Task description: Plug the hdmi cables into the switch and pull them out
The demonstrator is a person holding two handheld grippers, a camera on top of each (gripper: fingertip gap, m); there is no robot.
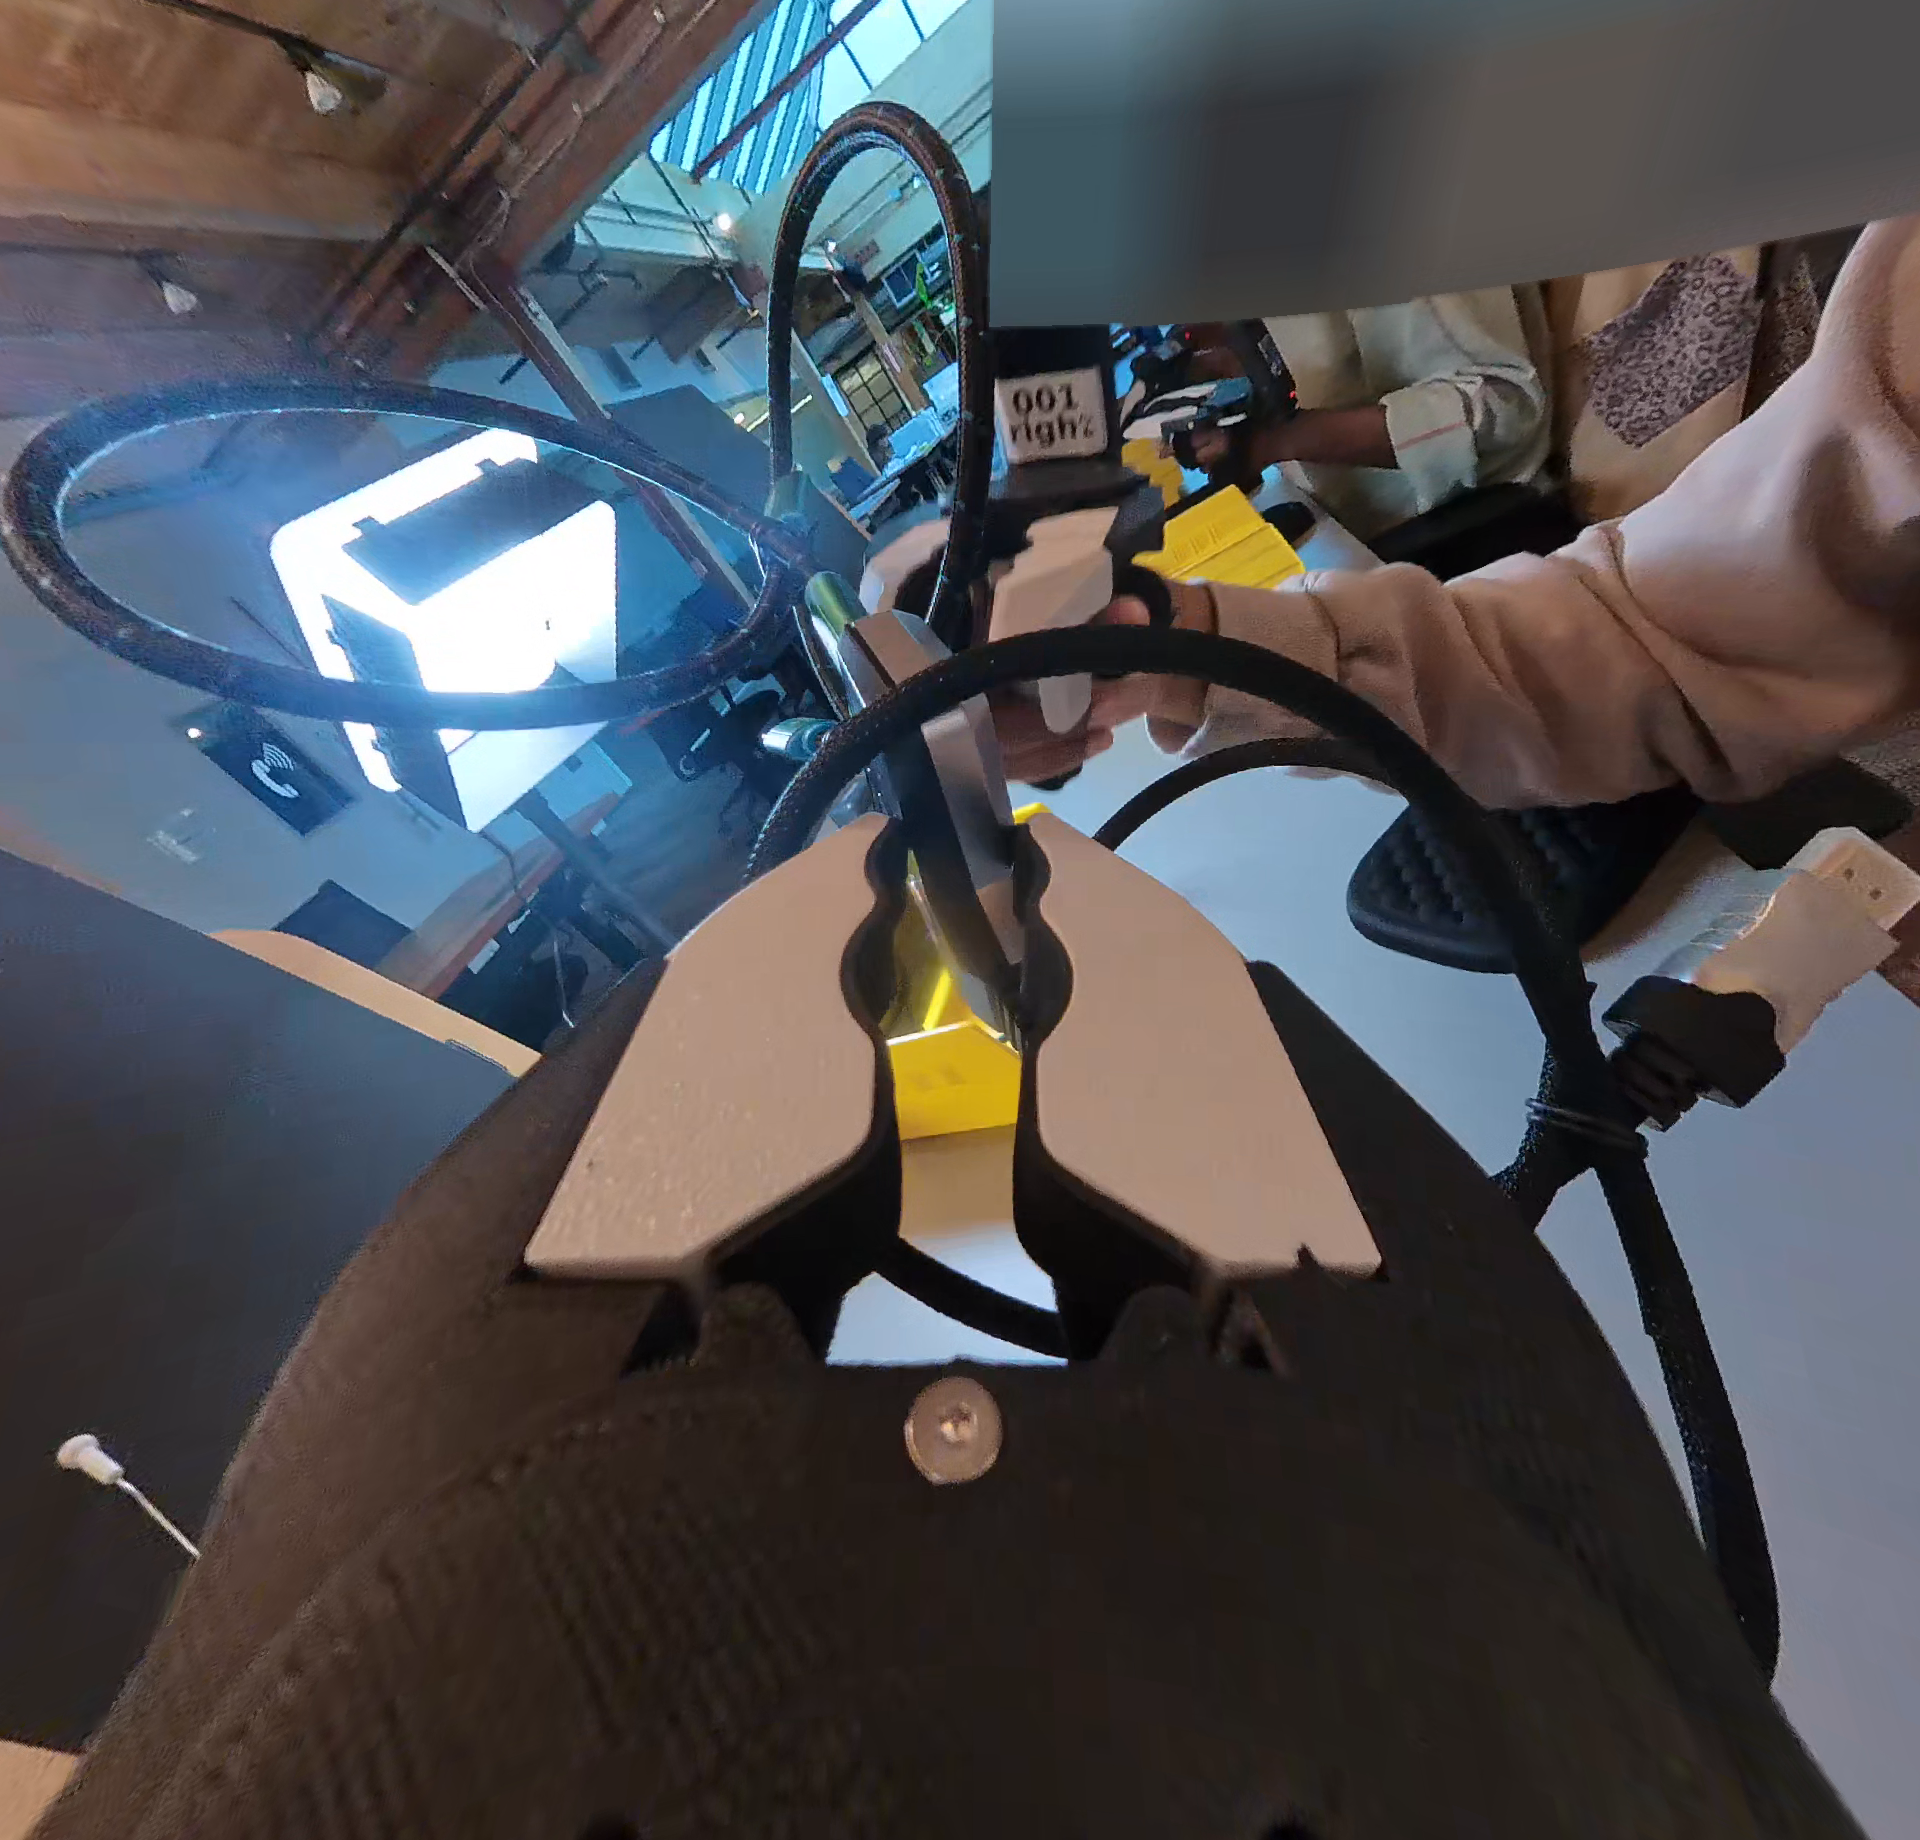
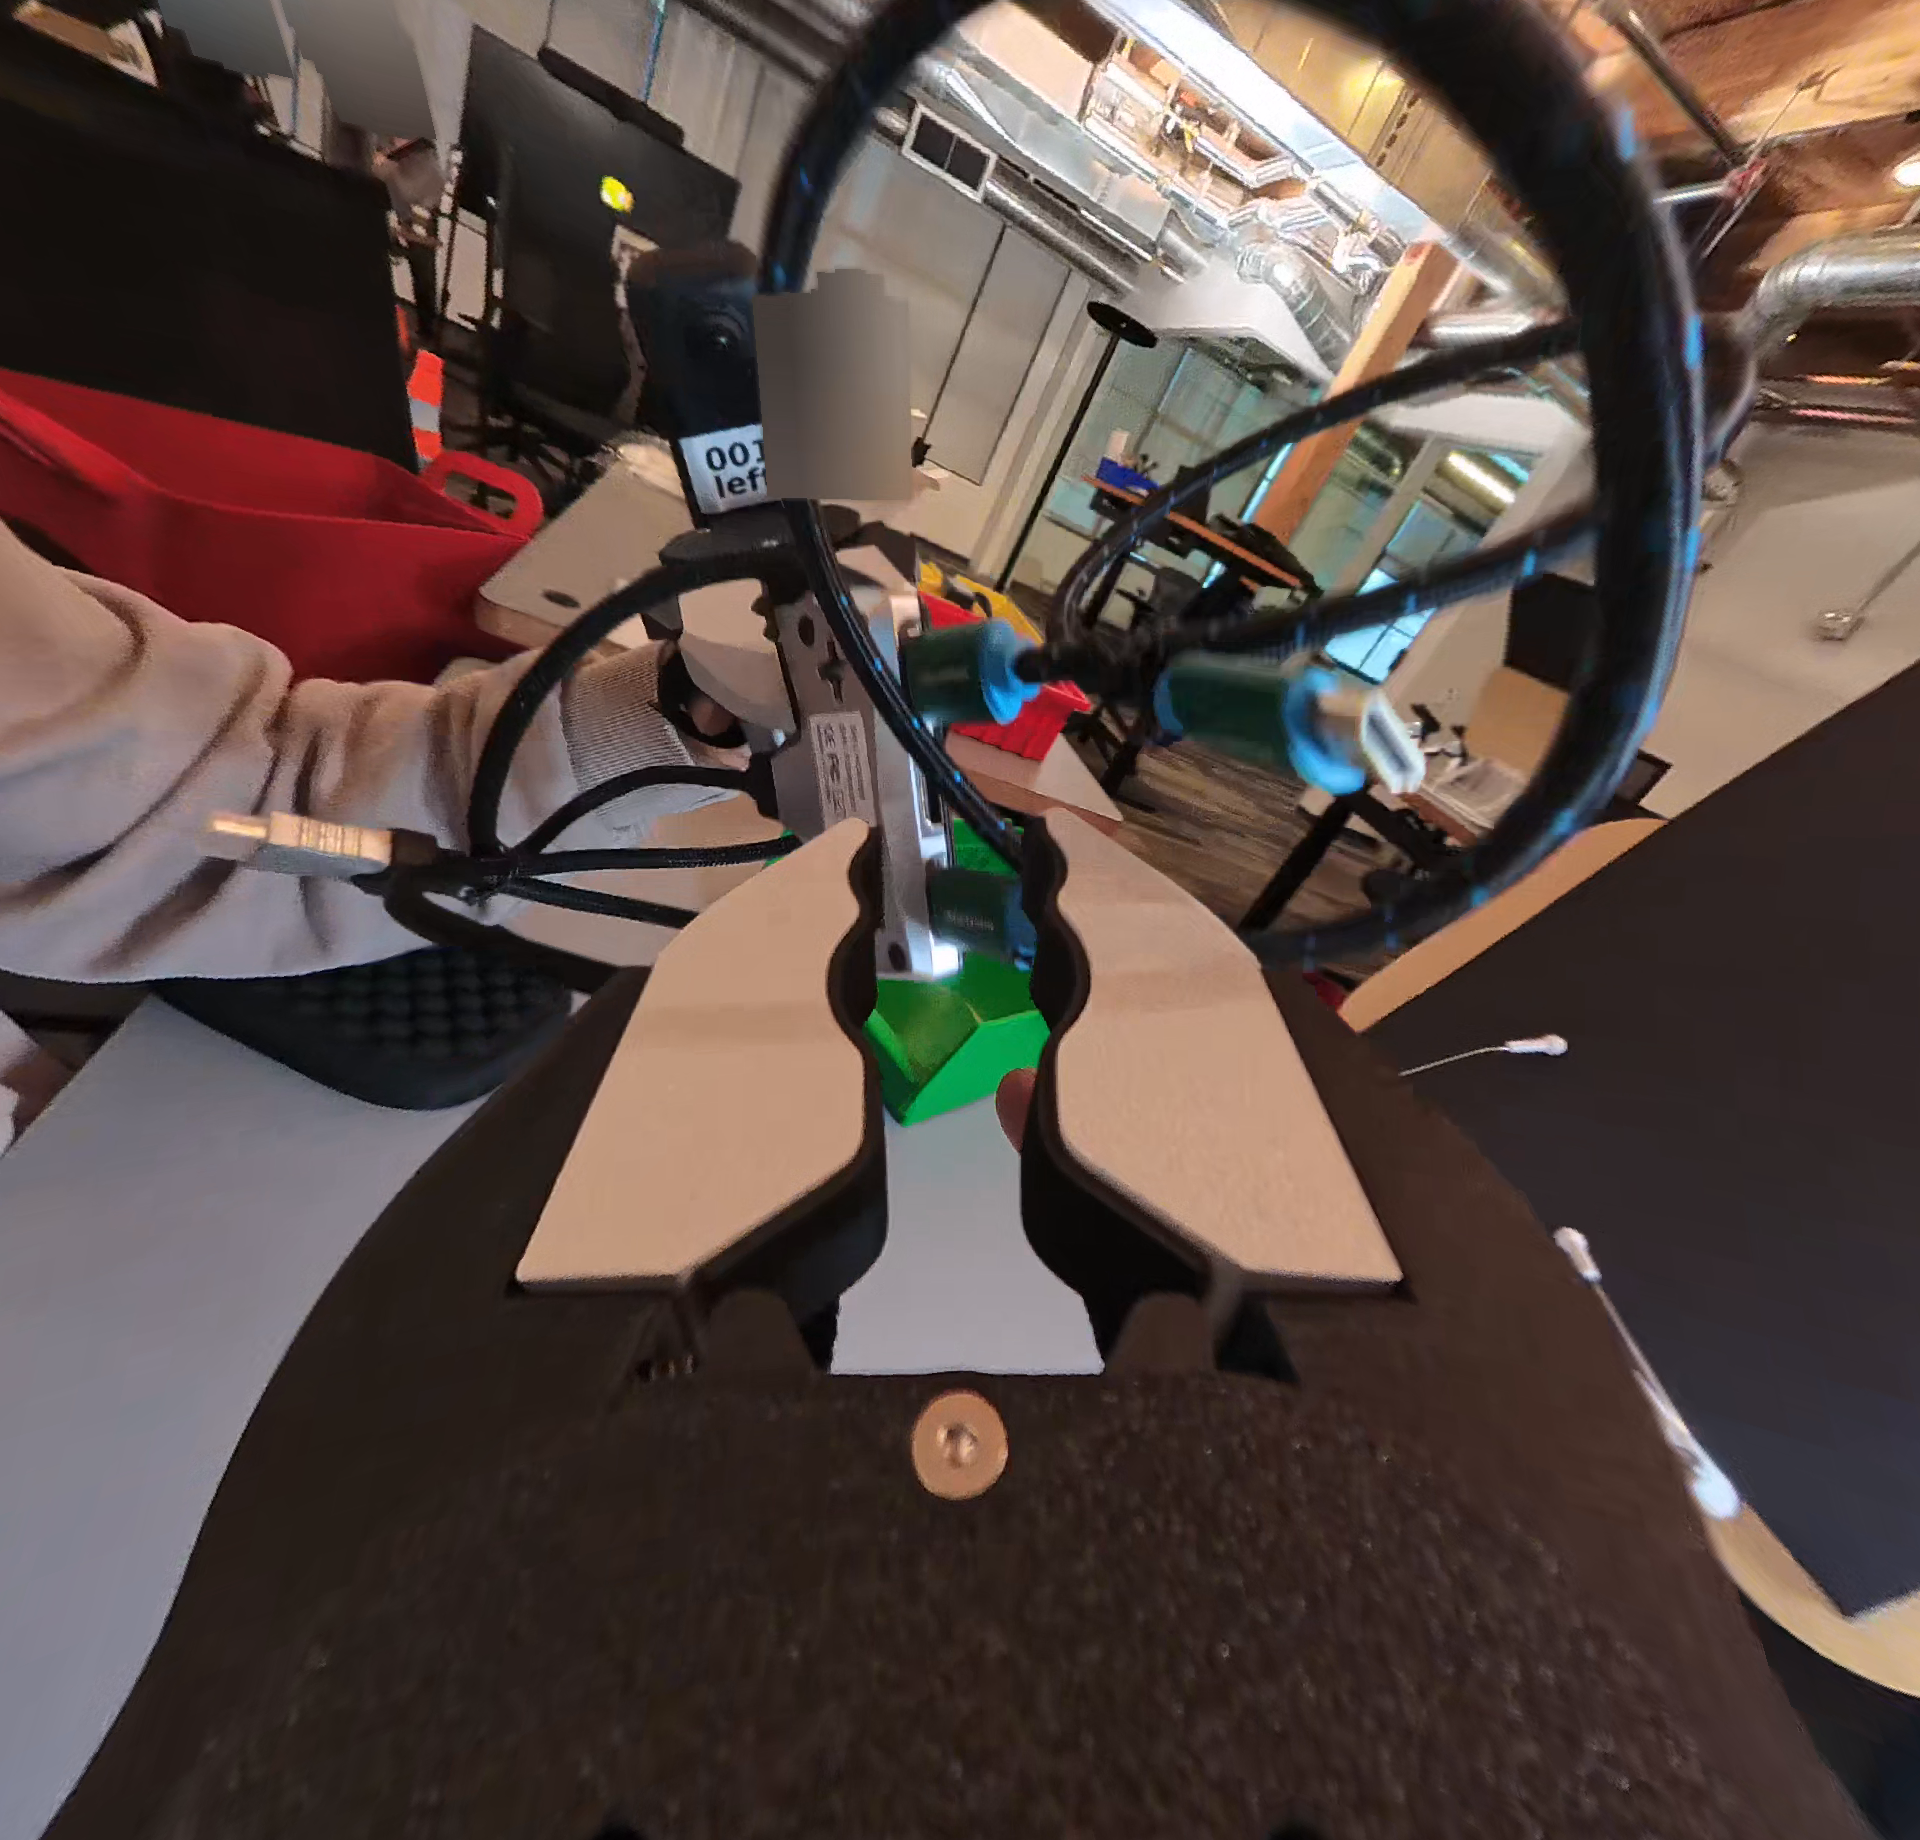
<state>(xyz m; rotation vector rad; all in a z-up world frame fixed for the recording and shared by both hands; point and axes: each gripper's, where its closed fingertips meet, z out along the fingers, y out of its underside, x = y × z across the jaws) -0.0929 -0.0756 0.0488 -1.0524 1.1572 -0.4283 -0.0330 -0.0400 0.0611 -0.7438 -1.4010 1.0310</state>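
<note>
The switch (image 2: pixel 847 751), a thin silver box, is held on edge in the air between the two grippers. The left gripper (image 1: pixel 954 891) is clamped on one end of it. The right gripper (image 2: pixel 951 891) is closed around the other end together with a green plug (image 2: pixel 977 917) seated there. A second plug (image 2: pixel 961 668) is seated higher up, while a third (image 2: pixel 1262 725) hangs free beside it. Black cables (image 2: pixel 1652 356) are looped overhead.
</note>
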